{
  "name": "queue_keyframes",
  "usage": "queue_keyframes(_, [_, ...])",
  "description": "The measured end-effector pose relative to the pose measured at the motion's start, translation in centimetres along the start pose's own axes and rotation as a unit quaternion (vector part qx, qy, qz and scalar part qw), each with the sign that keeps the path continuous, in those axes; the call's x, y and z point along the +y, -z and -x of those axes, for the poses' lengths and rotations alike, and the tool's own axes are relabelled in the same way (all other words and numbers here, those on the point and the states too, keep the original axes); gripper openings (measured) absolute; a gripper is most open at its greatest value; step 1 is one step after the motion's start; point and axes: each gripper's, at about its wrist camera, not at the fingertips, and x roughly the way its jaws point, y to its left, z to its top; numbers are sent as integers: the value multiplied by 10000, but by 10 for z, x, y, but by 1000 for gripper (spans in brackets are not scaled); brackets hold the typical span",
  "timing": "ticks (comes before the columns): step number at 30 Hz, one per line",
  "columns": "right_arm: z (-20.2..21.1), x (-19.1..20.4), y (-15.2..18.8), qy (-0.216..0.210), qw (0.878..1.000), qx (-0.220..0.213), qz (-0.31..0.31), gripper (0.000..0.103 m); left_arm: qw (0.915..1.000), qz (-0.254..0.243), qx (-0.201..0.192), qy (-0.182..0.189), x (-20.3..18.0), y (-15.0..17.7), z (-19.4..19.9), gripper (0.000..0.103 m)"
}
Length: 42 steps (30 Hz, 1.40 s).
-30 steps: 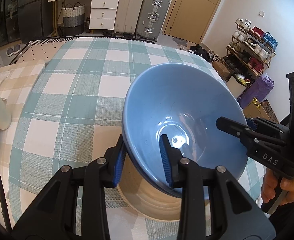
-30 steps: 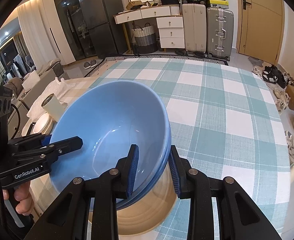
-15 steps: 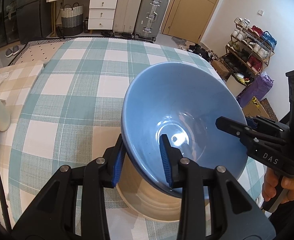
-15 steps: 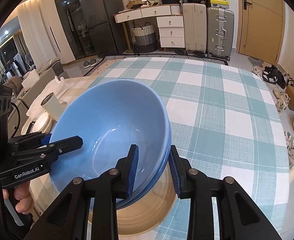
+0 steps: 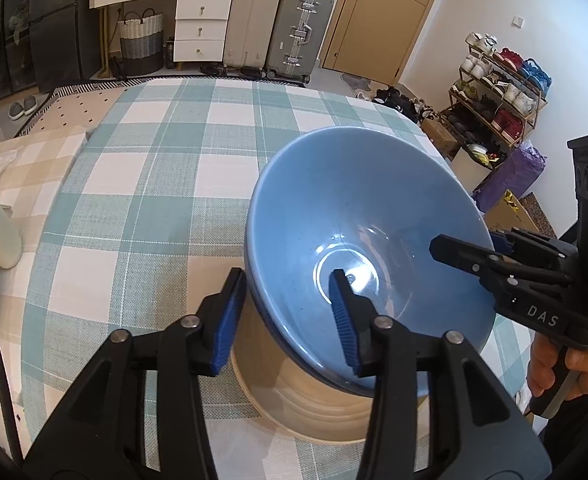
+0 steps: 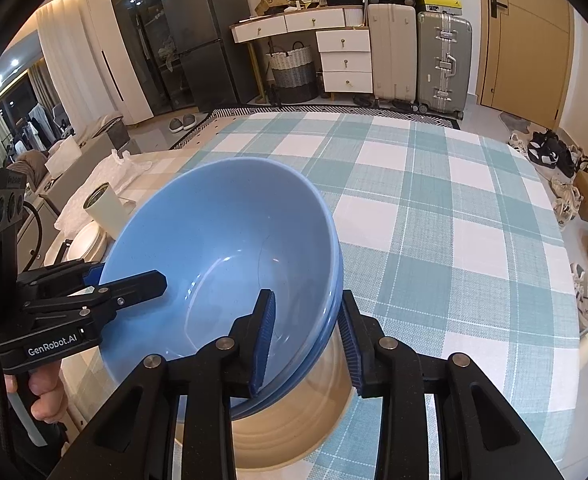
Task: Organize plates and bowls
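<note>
Pads of the left hand-held gripper [image 5: 289,316] straddle the near rim of the blue bowl [image 5: 358,240]; its jaws have just been opening and now stand clear of the rim on both sides. The right hand-held gripper [image 6: 308,334] straddles the opposite rim, its jaws also just easing apart, pads close to the wall; whether they touch is unclear. The blue bowl sits nested, tilted, atop a second blue bowl [image 6: 326,344] inside a beige bowl [image 5: 306,396] on the checked surface [image 5: 153,184]. Each hand is equally near. Readable: "DAS", "GenRobot.AI".
</note>
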Motion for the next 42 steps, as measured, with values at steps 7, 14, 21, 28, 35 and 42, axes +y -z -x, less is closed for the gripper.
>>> queue_keyframes(7, [5,0,1,65,9998,-91,137,63,9994,-154,-307,-55,3,-1,13,74])
queue_keyframes(14, [22,-6,5,-98,9989,-424,194,89,9955,-409,-842,-177,12,5,31,101])
queue_keyframes(21, [47,-15,16,-208,9931,-1109,321,102,9873,-584,-1466,-172,25,18,55,101])
queue_keyframes(28, [70,-24,39,-305,9814,-1810,561,102,9789,-654,-1926,-188,46,40,69,101])
queue_keyframes(35, [73,-29,68,-211,9724,-2184,789,102,9743,-705,-2137,-138,60,65,72,101])
queue_keyframes(42, [66,-33,88,-380,9701,-2259,800,102,9716,-788,-2229,3,66,83,67,101])
